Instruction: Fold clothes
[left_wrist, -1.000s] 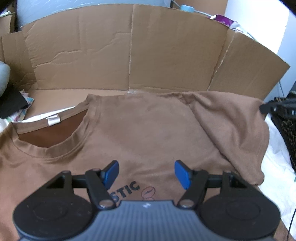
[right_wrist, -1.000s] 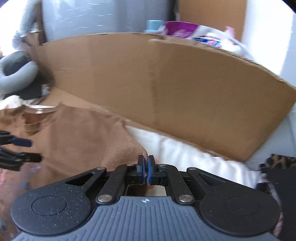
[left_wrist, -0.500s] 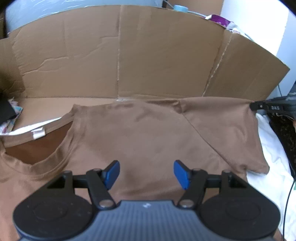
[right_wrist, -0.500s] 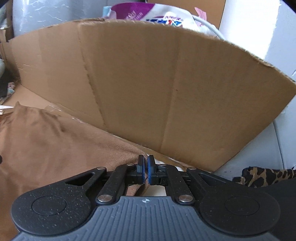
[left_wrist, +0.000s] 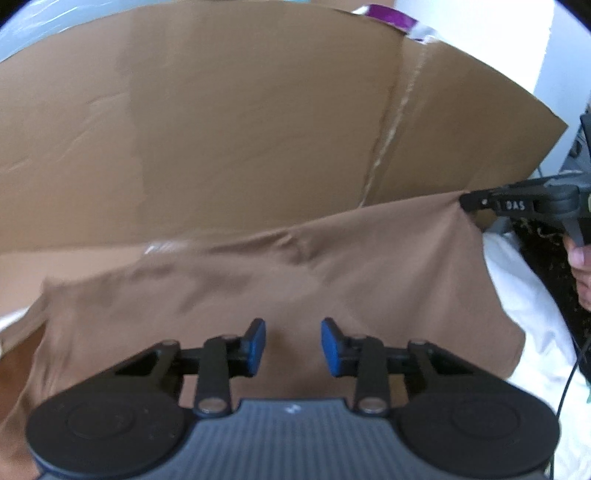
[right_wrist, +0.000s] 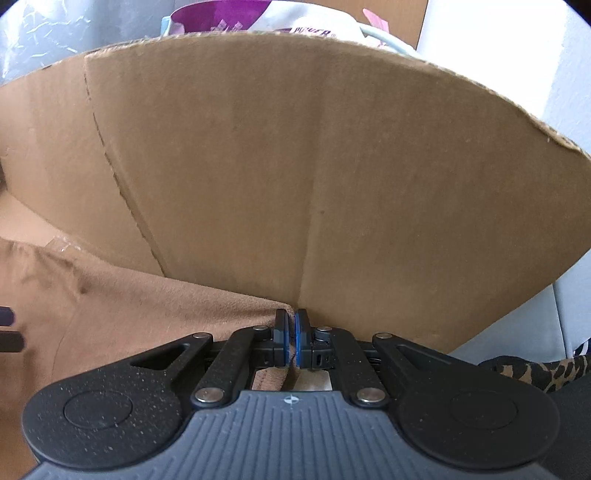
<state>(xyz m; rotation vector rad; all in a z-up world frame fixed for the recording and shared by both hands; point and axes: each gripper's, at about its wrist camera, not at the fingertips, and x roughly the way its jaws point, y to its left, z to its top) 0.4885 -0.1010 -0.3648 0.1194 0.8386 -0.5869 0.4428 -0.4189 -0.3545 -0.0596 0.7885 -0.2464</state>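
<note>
**Sleeve drawn out taut to the right**

Cardboard walls (left_wrist: 236, 140) stood behind your work surface, with a white sheet (left_wrist: 524, 295) showing at the right edge. Your brown T-shirt (left_wrist: 280, 280) lay spread in front of that cardboard. A second before, its right sleeve sat slack and rumpled, and the neckline and printed chest filled the left camera. By this moment you had pulled the sleeve outward until the cloth ran in a tight line from the body to the sleeve tip, and the collar had slid nearly out of the left view.

Your right gripper (right_wrist: 291, 338) was clamped on the sleeve edge, a strip of brown fabric pinched between its blue pads; it appeared as the dark tool at the sleeve tip in the left view too (left_wrist: 476, 202). Your left gripper (left_wrist: 293, 347) hovered over the shirt's body with its pads spread wide, gripping nothing.

With the sleeve flattened, I judged it ready to be laid across the body as a fold.
</note>
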